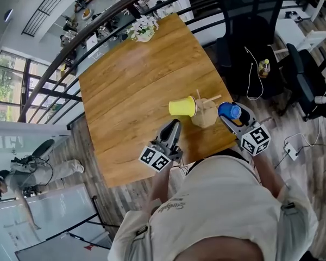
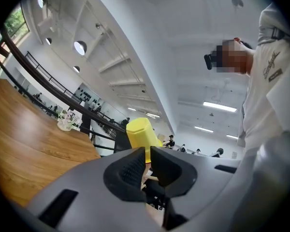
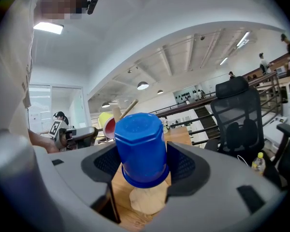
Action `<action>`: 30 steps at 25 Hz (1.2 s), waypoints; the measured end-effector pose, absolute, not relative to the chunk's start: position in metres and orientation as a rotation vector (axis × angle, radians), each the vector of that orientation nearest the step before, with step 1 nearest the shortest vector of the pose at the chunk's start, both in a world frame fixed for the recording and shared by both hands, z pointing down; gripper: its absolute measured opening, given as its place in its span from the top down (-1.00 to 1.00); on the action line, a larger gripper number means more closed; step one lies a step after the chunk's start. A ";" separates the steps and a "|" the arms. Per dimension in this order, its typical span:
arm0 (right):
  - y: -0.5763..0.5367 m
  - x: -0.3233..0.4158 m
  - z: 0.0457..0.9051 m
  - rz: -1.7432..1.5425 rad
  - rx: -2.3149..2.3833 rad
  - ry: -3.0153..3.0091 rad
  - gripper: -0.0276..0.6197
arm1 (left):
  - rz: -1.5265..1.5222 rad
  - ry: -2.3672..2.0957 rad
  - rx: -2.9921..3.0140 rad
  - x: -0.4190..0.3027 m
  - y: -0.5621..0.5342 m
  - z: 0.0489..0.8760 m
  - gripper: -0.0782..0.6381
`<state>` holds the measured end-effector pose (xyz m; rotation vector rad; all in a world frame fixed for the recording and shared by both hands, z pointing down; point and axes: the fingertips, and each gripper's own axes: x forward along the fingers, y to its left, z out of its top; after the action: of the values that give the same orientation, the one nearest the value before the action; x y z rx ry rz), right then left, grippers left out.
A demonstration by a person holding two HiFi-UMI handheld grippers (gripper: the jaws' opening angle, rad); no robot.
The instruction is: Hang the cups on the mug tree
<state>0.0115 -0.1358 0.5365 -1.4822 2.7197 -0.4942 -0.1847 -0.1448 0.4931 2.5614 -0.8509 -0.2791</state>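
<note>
Blue cup (image 3: 139, 146) clamped in R gripper (image 3: 140, 164) nr table (image 1: 125, 91) edge; L gripper (image 2: 146, 159) closed, empty.

Bright, even indoor light. Head view: daylight through windows (image 1: 8, 83) at left, soft sheen on worktop (image 1: 127, 58), straight lines bend near edges. Gripper views: fisheye, black corners, ceiling strip lights (image 2: 220, 106) blown out. Left gripper (image 2: 148, 151) close and soft; blue cup (image 3: 140, 146) sharp.

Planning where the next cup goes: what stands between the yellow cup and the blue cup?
The wooden mug tree stands between the yellow cup and the blue cup; the head view shows this.
</note>
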 end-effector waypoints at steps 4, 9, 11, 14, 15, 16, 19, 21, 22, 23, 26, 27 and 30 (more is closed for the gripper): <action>-0.139 0.013 0.533 -0.489 -1.481 2.726 0.04 | -0.292 -0.867 2.561 -0.187 -0.143 0.487 0.68; -0.142 0.015 0.542 -0.521 -1.496 2.732 0.04 | -0.297 -0.886 2.565 -0.187 -0.138 0.484 0.68; -0.144 0.016 0.545 -0.541 -1.486 2.727 0.04 | -0.292 -0.897 2.567 -0.187 -0.136 0.483 0.68; -0.146 0.016 0.549 -0.576 -1.458 2.720 0.04 | -0.280 -0.915 2.575 -0.188 -0.133 0.480 0.68; -0.147 0.016 0.551 -0.603 -1.443 2.707 0.04 | -0.275 -0.923 2.577 -0.188 -0.131 0.480 0.68; -0.149 0.017 0.554 -0.637 -1.425 2.690 0.04 | -0.271 -0.933 2.578 -0.188 -0.129 0.479 0.68; -0.155 0.014 0.565 -0.673 -1.385 2.698 0.04 | -0.259 -0.963 2.582 -0.188 -0.126 0.478 0.68; -0.160 0.011 0.571 -0.663 -1.364 2.723 0.04 | -0.252 -0.981 2.582 -0.188 -0.125 0.479 0.68; -0.162 0.010 0.574 -0.672 -1.351 2.719 0.04 | -0.248 -0.989 2.579 -0.188 -0.124 0.481 0.68; -0.165 0.010 0.578 -0.692 -1.338 2.707 0.04 | -0.243 -0.997 2.575 -0.188 -0.123 0.483 0.68; -0.170 0.013 0.591 -0.774 -1.310 2.661 0.04 | -0.230 -1.022 2.564 -0.184 -0.118 0.490 0.68; -0.171 0.014 0.595 -0.798 -1.302 2.650 0.04 | -0.228 -1.029 2.564 -0.182 -0.116 0.490 0.68; -0.173 0.017 0.605 -0.864 -1.270 2.621 0.04 | -0.221 -1.045 2.570 -0.177 -0.113 0.491 0.68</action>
<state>0.0174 -0.1729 0.6050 -1.2696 2.6215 -0.8637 -0.1768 -0.1127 0.4910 2.5696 -1.0450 -0.2207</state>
